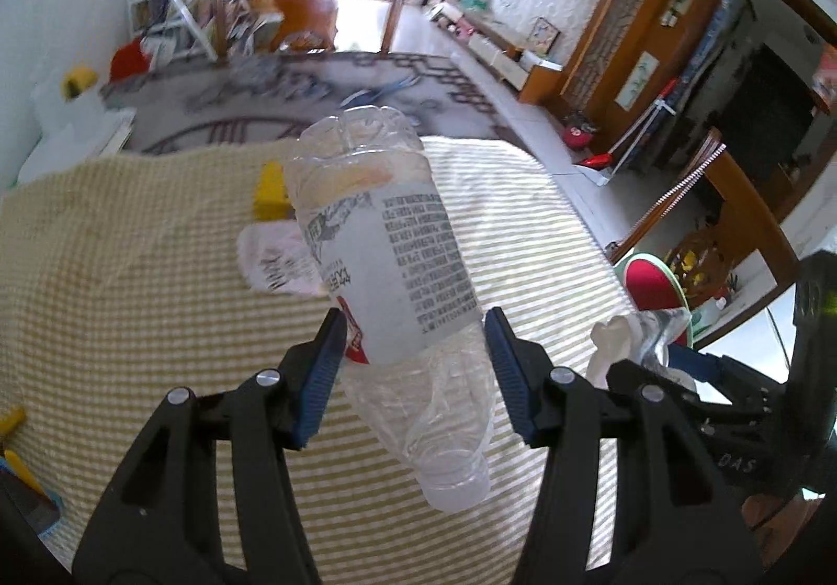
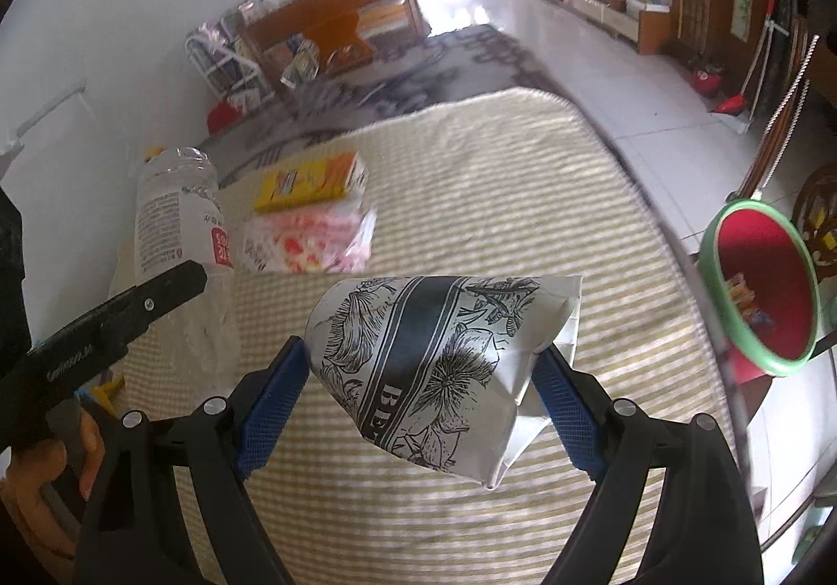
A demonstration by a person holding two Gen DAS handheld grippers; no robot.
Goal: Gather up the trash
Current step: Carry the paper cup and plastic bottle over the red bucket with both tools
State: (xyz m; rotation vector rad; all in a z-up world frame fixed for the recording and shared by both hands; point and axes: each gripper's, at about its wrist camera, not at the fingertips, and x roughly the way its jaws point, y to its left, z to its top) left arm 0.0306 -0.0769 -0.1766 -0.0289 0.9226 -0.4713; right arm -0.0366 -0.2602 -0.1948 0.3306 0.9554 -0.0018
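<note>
Covering most of both views is a table (image 2: 471, 198) draped in a cloth woven in pale yellow and white stripes. Beyond its far edge lie a patterned grey rug (image 1: 293, 93), white floor tiles and wooden furniture along the far wall.

Just off the table's right edge stands a bin (image 2: 758, 281) with a green rim and a red interior; some small coloured items lie inside it, too small to identify. In the left wrist view the same bin (image 1: 654, 281) appears at right, partly hidden behind the right gripper.

The left gripper (image 1: 413, 339) grasps a clear plastic bottle (image 1: 387, 260) around the lower part of its label. The blue pads (image 1: 327, 365) press against both sides of the bottle. The bottle is held above the table, base pointing far, uncapped neck pointing near and down. Its body is crumpled near the neck. In the right wrist view, this bottle (image 2: 175, 213) appears at far left.

The right gripper (image 2: 421, 365) is clamped on a white packet (image 2: 434, 355) printed with black floral artwork and a dark band. The packet is squeezed between the blue pads (image 2: 272, 402) and held clear above the cloth.

On the far left part of the table lies a yellow and orange carton (image 2: 308, 182). Touching its near side is a clear wrapper with pink and red print (image 2: 308, 239).

At the near left edge, yellow and blue objects (image 1: 15, 449) are partly visible; their identity cannot be determined.
</note>
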